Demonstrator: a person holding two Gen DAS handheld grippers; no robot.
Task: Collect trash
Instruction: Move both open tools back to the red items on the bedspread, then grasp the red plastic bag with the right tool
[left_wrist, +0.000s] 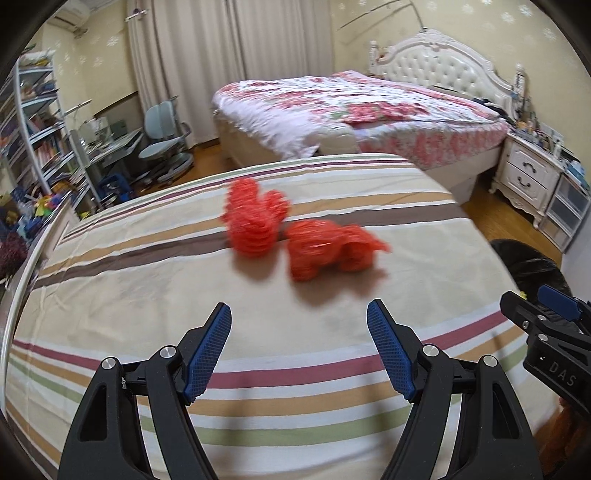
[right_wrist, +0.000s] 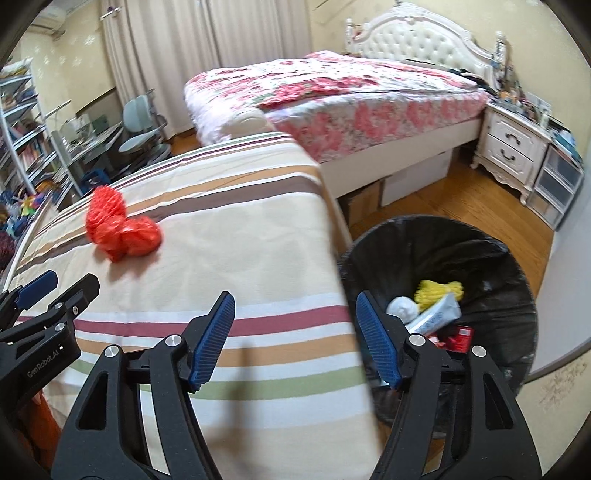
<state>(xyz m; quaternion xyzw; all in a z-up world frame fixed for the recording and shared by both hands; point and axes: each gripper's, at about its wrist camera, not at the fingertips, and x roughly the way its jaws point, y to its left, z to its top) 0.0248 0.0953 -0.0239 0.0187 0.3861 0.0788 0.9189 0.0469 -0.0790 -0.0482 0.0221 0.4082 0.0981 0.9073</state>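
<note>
We see two red bags (left_wrist: 295, 236) touching on the striped bed (left_wrist: 184, 295), their row running left-right. Left hand-held gripper (left_wrist: 299, 350) and right hand-held gripper (right_wrist: 295, 341) both gape, empty; the right sits at the bin (right_wrist: 491, 258) edge.

1. Both views are evenly bright with soft, diffuse indoor light; pale curtains (left_wrist: 207, 66) at the back glow mildly, with no harsh glare.
2. Shadows are soft: blurred dark patches lie under the red mesh pieces (left_wrist: 295, 240) on the striped bed (left_wrist: 258, 362), and a faint vertical shadow falls between the fingers (right_wrist: 214, 339) in the right wrist view.
3. Motion blur smears the red pieces in the left wrist view; they look sharper in the right wrist view, where the bed's near edge is smeared.
4. Fisheye distortion bends walls, shelves (left_wrist: 33, 122) and bed stripes; black vignetting fills the corners.
5. The black-lined bin (right_wrist: 480, 258) interior is dim, detail lost in its folds.
</note>
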